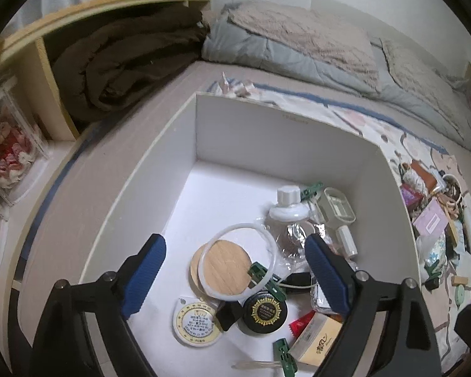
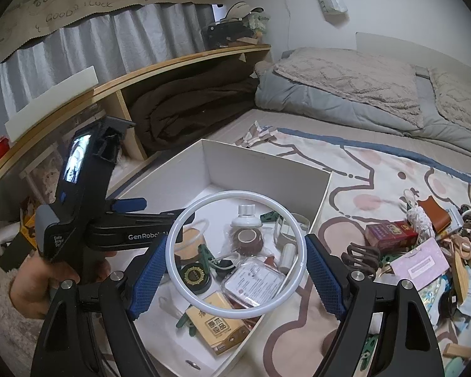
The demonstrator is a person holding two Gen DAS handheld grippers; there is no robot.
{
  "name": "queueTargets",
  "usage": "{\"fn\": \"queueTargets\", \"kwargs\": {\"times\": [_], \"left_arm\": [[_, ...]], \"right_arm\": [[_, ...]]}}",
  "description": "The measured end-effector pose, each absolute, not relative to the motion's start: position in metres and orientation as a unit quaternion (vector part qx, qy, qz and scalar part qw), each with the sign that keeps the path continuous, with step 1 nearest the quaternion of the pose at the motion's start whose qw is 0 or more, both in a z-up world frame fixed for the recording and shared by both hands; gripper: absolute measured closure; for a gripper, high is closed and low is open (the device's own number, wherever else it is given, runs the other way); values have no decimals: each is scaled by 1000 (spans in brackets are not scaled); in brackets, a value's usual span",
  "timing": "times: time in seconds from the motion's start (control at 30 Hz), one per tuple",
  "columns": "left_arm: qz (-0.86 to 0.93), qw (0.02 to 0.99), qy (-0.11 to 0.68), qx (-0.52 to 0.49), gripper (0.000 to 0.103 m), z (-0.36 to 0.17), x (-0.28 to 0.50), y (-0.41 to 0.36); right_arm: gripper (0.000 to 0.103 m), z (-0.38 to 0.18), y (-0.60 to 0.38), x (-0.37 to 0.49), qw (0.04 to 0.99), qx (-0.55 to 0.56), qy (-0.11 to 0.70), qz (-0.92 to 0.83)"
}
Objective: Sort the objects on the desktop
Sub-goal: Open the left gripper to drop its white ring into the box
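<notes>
My right gripper (image 2: 237,259) is shut on a large white ring (image 2: 235,193), whose rim is pinched on both sides by the blue pads. It hangs over the open white box (image 2: 260,172). In the left wrist view my left gripper (image 1: 235,275) stands open above the same box (image 1: 267,138), gripping nothing. Below it, on the box floor, a smaller white ring (image 1: 241,226) lies on a round wooden lid (image 1: 223,267). A black jar (image 1: 265,312), a clear bottle with a white cap (image 1: 287,194), green clips and a yellowish carton (image 1: 317,336) lie around them.
A heap of loose items (image 2: 424,251), including a red box (image 2: 389,234), lies on the patterned mat to the right of the box. A hand (image 2: 47,279) holds the left gripper's body at the left. A wooden shelf with a brown blanket (image 2: 188,110) stands behind.
</notes>
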State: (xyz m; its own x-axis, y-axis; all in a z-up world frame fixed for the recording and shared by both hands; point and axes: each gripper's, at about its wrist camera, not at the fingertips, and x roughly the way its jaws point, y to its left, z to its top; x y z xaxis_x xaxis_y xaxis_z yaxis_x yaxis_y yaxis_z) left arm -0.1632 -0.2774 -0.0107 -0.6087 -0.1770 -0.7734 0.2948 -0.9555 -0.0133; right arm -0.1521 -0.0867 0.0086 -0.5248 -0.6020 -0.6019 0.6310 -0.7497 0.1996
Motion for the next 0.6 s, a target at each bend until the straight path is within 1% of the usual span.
{"fn": "queueTargets", "kwargs": {"times": [0.1,0.3,0.47,0.6], "left_arm": [[-902,132,67,405,9,-4,-155,-273],[-918,121,67,371,9,5,-134,-264],[-931,115,92,334,9,10,-105,-271],[-937,126,93,311,9,9,-81,-277]], "right_arm": [[18,12,-85,-154,348,336,26,-875],[18,16,-87,-161,345,341,29,-874],[18,15,-98,-170,343,357,40,-868],[18,13,-113,-180,344,375,54,-859]]}}
